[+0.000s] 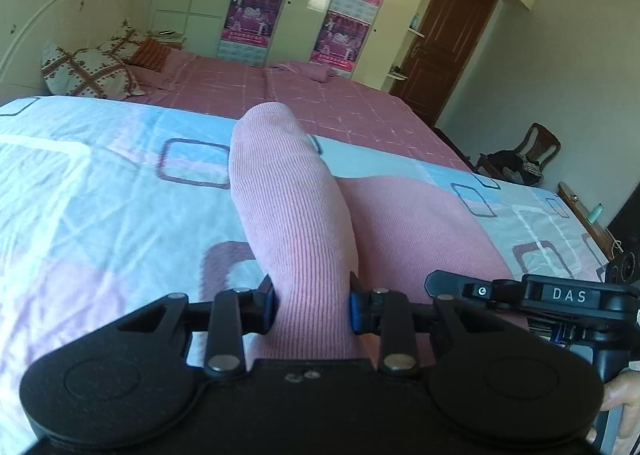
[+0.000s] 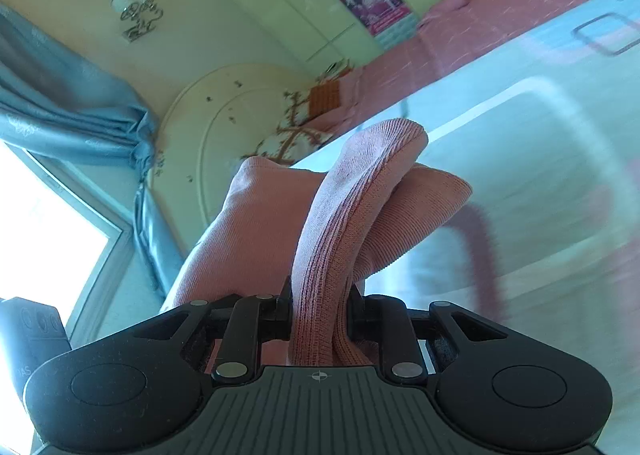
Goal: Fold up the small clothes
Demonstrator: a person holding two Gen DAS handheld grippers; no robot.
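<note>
A pink ribbed sock (image 1: 292, 223) hangs over the pale patterned bed sheet (image 1: 100, 191). My left gripper (image 1: 312, 307) is shut on one end of it, and the cloth stretches forward from the jaws. A second pink layer (image 1: 420, 231) lies beside it to the right. In the right wrist view my right gripper (image 2: 320, 319) is shut on the pink sock's ribbed cuff (image 2: 340, 223), with more pink folds (image 2: 248, 223) bunched behind it. The right gripper's body also shows at the right edge of the left wrist view (image 1: 560, 295).
A pink checked bedspread (image 1: 320, 95) covers the far half of the bed, with pillows (image 1: 88, 71) by the cream headboard (image 2: 224, 127). Wardrobes with posters (image 1: 256, 15), a brown door (image 1: 448, 39) and a chair (image 1: 528, 155) stand beyond. A blue curtain (image 2: 72, 103) and a window are on the left.
</note>
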